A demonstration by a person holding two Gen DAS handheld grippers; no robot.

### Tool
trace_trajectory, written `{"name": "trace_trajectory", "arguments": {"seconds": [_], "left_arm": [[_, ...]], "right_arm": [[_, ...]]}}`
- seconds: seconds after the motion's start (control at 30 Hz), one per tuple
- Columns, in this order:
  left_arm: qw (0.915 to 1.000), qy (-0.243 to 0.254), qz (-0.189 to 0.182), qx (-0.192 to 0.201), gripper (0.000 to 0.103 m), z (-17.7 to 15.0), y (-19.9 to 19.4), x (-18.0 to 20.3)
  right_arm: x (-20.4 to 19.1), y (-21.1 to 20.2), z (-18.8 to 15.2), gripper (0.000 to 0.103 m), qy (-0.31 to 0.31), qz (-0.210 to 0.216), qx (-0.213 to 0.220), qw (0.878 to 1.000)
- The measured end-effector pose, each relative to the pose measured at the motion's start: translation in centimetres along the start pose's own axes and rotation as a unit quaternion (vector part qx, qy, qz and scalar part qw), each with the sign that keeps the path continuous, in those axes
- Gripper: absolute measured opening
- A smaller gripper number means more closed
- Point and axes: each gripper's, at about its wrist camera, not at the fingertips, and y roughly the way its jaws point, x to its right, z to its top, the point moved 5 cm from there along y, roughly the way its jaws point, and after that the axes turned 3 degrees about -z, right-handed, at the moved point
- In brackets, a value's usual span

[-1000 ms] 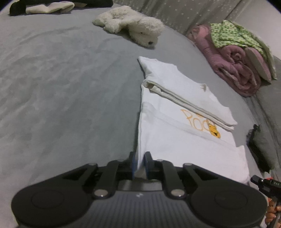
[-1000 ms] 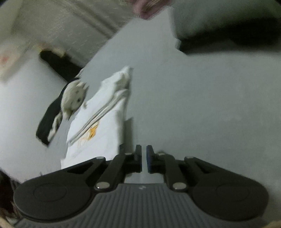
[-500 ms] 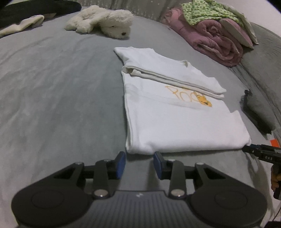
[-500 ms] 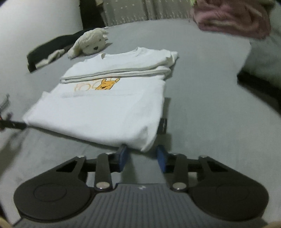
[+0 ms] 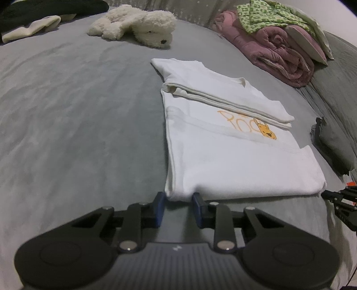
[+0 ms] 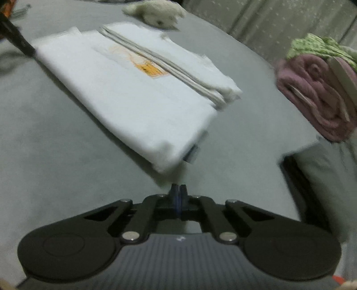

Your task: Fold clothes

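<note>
At the near corner of the folded white T-shirt (image 5: 223, 156), the left gripper (image 5: 178, 205) is seen with fingers spread and closing, the shirt's edge just between their tips. The right gripper (image 6: 177, 191) is held with fingers pressed together, just short of the opposite corner. The shirt is laid flat on the grey bed (image 5: 78, 133), near a plush toy (image 5: 138, 24) and pink blanket (image 5: 279, 51).

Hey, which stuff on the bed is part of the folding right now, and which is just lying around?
In the job:
white T-shirt
left gripper, closing at its near corner
right gripper, shut

Lying about:
plush dog
pink blanket
green garment
</note>
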Motion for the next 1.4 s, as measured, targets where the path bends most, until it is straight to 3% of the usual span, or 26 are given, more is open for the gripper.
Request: {"name": "trace_trajectory", "arguments": {"seconds": [0.1,0.13,0.17,0.23,0.27,0.3,0.43,0.63,0.73,0.8,0.83,0.87,1.03,1.23,1.33,1.4], "left_arm": [[0.9996,-0.022,-0.015,-0.007,0.029,0.4,-0.6,-0.7],[0.9991,-0.034,-0.023,-0.005,0.03,0.7,-0.9,-1.0],[0.9987,-0.042,-0.027,0.001,0.03,0.9,-1.2,-1.1],[0.9977,-0.055,-0.034,0.02,0.032,1.5,-1.9,-1.5],[0.9968,-0.064,-0.039,0.029,0.034,1.8,-2.1,-1.6],[0.9956,-0.074,-0.045,0.037,0.034,2.2,-2.1,-1.7],[0.9937,-0.091,-0.038,0.052,0.034,3.2,-1.0,-1.4],[0.9922,-0.105,-0.016,0.065,0.031,4.5,1.6,-1.1],[0.9914,-0.105,0.004,0.078,0.019,4.8,2.4,-1.1],[0.9907,-0.103,0.011,0.088,0.007,5.0,2.6,-1.1],[0.9904,-0.101,0.013,0.093,0.006,5.1,2.6,-1.0],[0.9901,-0.098,0.015,0.099,0.005,5.3,2.5,-0.9],[0.9838,-0.089,0.012,0.155,0.004,6.3,1.3,-0.4],[0.9685,-0.085,0.015,0.233,0.004,7.3,1.0,-0.2],[0.9693,-0.074,0.036,0.232,0.005,7.4,2.5,-0.3],[0.9757,-0.069,0.067,0.197,0.009,7.1,4.6,-0.8]], "right_arm": [[1.4,-0.2,-0.3,0.0,0.053,0.004,0.005,0.999],[1.7,-0.1,-0.4,0.004,0.075,0.008,0.008,0.997],[2.0,-0.1,-0.4,0.015,0.094,0.012,0.008,0.995],[2.5,0.0,-0.3,0.027,0.129,0.022,0.01,0.991],[2.7,-0.1,-0.1,0.04,0.147,0.028,0.013,0.989],[3.0,-0.1,0.1,0.043,0.165,0.033,0.017,0.986],[3.9,-0.7,1.2,0.044,0.252,0.066,0.044,0.964],[5.3,0.3,3.1,0.044,0.379,0.126,0.086,0.913],[5.0,1.9,4.0,0.044,0.405,0.134,0.092,0.9],[4.5,3.1,4.5,0.037,0.407,0.132,0.09,0.899],[4.2,3.3,4.8,0.013,0.402,0.125,0.094,0.902],[4.0,3.2,5.1,0.007,0.396,0.116,0.102,0.905],[3.5,2.0,6.4,0.006,0.358,0.065,0.157,0.918],[4.3,2.4,6.8,0.006,0.36,0.004,0.195,0.912],[4.2,4.5,6.3,0.006,0.358,-0.013,0.18,0.916],[4.0,5.8,5.9,0.009,0.363,0.0,0.154,0.919]]}}
